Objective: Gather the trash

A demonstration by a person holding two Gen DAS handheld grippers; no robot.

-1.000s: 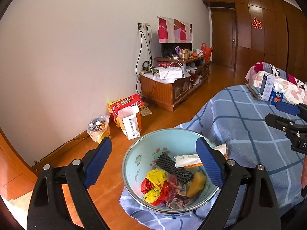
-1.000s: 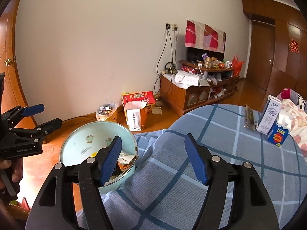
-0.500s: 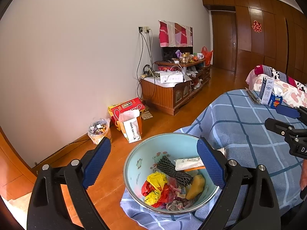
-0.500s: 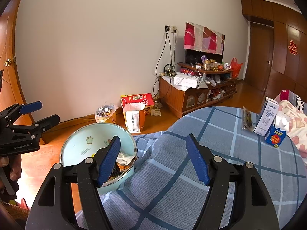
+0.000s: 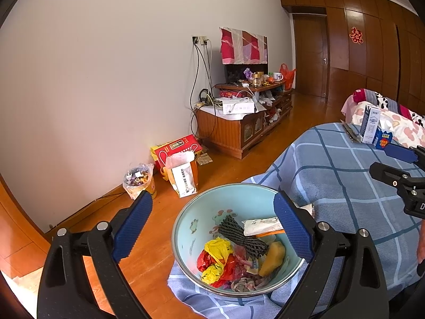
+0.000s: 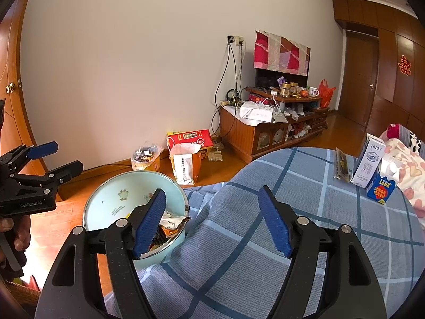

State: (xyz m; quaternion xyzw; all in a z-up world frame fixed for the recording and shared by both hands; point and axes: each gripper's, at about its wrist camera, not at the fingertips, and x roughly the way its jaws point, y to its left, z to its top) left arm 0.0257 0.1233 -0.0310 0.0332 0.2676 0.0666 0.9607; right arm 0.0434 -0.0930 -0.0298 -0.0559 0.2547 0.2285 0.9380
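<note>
A pale blue enamel basin (image 5: 191, 228) sits at the edge of the blue checked bedspread (image 5: 345, 180). It holds trash: a black foam net (image 5: 240, 232), yellow and red wrappers (image 5: 216, 256), a white packet (image 5: 261, 224) and a yellow piece (image 5: 272, 257). My left gripper (image 5: 212, 226) is open and empty above the basin. My right gripper (image 6: 212, 223) is open and empty over the bedspread (image 6: 239, 252), beside the basin (image 6: 119, 188). A milk carton (image 6: 368, 160), a blue box (image 6: 381, 187) and a flat dark packet (image 6: 341, 163) lie on the far side of the bed.
On the wooden floor by the wall stand a small lined bin with scraps (image 5: 138, 179), a white paper bag (image 5: 183, 175) and a red box (image 5: 178, 147). A cluttered wooden TV cabinet (image 5: 239, 130) stands further back. A floral quilt (image 5: 398, 125) lies at the right.
Both grippers have drawn back and up a little, so the basin and bed look smaller. Both stay open and empty. The trash in the basin has not moved.
</note>
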